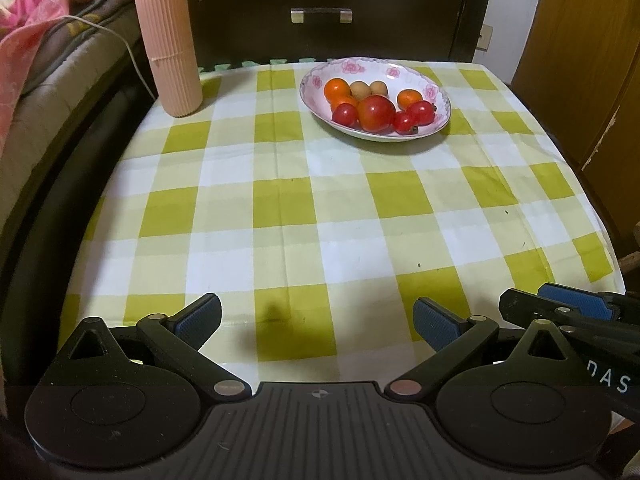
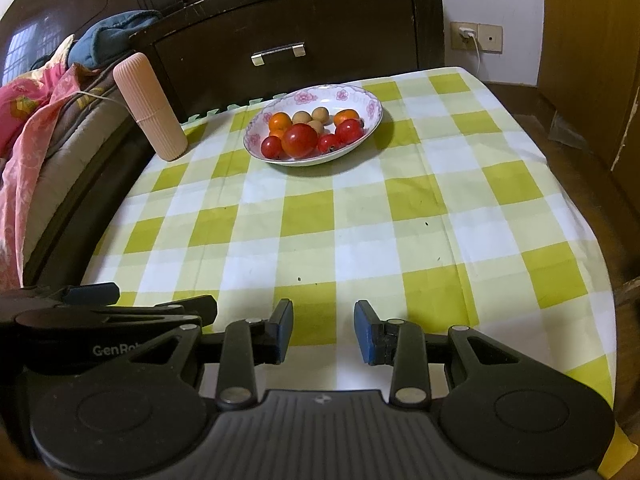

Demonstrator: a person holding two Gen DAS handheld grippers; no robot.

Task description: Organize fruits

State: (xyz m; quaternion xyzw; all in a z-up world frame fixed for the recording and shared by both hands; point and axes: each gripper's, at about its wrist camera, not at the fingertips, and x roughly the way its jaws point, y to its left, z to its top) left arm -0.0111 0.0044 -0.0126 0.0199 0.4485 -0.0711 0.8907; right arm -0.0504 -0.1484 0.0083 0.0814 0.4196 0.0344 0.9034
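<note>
Fruit sits all together in a shallow white bowl (image 1: 438, 92) w/ pink flower print, at the far end of the counter (image 1: 320, 216), which is covered by a green-and-white checked cloth. In the bowl: one big red tomato (image 1: 376, 113) at the front centre, smaller red ones either side of it, e.g. small tomato (image 1: 345, 114) on its left; two orange fruits behind, the left orange one (image 1: 337, 89) nearer the rim; small tan round fruits (image 1: 360, 89) at the back. Right wrist view shows three tan ones, left wrist view only two.

Pink ribbed cylinder (image 1: 168, 44) stands upright at the far left corner of the counter, well apart from the bowl. Dark wooden drawer front (image 1: 320, 12) w/ metal handle behind the counter; bedding at left.

Left gripper (image 1: 318, 318) hangs over the near edge of the counter, jaws wide apart, nothing between them. Right gripper (image 2: 323, 330) is just beside it on its right, jaws only a narrow gap apart, empty too, blue pads (image 2: 366, 332) facing each other. Both grippers are well away from the bowl; neither touches any fruit.
</note>
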